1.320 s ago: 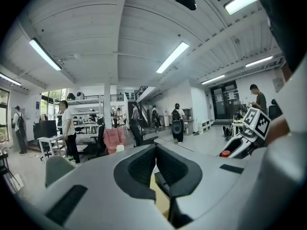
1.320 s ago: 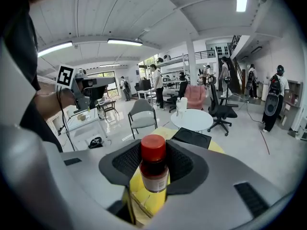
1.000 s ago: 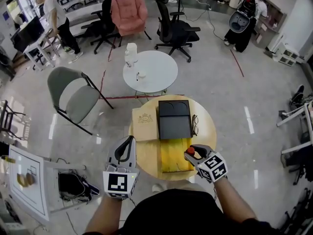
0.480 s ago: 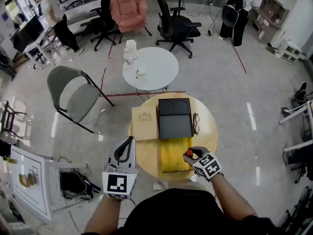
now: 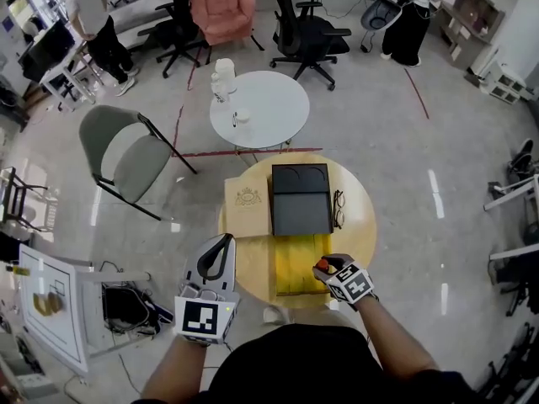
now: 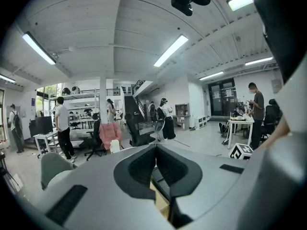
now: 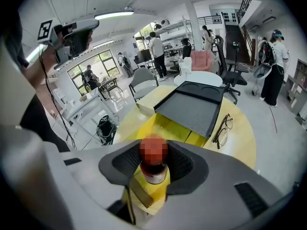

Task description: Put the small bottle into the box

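Low in the centre of the frame, the right gripper clamps the small bottle, red-capped, over the right side of the open yellow box on a round table. At lower left, the left gripper has its jaws pressed together, holding nothing.

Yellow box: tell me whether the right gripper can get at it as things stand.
Probably yes: the right gripper, jaws shut on the small bottle, sits at the right edge of the open yellow box, nothing between them.
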The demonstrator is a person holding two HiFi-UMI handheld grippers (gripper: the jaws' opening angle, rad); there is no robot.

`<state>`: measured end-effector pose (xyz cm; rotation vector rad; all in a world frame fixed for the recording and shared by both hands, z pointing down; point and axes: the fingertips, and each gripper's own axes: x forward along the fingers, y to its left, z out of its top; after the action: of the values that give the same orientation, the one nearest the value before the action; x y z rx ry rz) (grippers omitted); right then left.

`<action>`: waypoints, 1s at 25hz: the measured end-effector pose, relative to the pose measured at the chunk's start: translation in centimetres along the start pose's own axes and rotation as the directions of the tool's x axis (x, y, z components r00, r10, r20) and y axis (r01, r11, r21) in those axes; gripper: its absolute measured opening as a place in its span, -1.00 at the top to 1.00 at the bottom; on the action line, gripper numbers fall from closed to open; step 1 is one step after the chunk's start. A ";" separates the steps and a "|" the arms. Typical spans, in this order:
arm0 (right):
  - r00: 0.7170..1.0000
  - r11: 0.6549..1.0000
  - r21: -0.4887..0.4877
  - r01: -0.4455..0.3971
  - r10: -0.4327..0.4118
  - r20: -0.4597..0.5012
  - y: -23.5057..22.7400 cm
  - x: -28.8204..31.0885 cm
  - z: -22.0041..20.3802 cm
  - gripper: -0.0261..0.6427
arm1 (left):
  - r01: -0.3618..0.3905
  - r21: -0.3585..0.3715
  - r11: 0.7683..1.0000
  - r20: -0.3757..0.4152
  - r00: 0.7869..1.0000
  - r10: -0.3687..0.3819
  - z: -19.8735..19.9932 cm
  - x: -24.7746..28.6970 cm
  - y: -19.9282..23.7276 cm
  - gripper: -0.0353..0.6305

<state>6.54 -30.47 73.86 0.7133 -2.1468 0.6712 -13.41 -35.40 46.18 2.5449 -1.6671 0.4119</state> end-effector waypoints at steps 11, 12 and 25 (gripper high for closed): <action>0.997 1.000 -0.015 -0.018 0.017 -0.080 0.3 3.5 -2.1 0.42 | 0.011 0.031 0.999 -0.015 1.000 -0.011 -0.2 0.5 -0.8 0.84; 0.997 1.000 -0.015 -0.019 0.018 -0.079 0.4 3.6 -2.1 0.43 | 0.015 0.034 0.999 -0.014 1.000 -0.015 -0.2 0.5 -1.0 0.84; 0.992 0.998 -0.060 0.016 -0.008 0.127 1.9 -0.5 2.6 0.87 | 0.041 0.016 0.999 0.011 0.999 -0.041 0.5 -1.1 -2.5 0.84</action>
<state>4.22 -30.72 71.53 0.7532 -2.2671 0.5646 -11.45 -33.50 45.59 2.5926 -1.6187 0.4097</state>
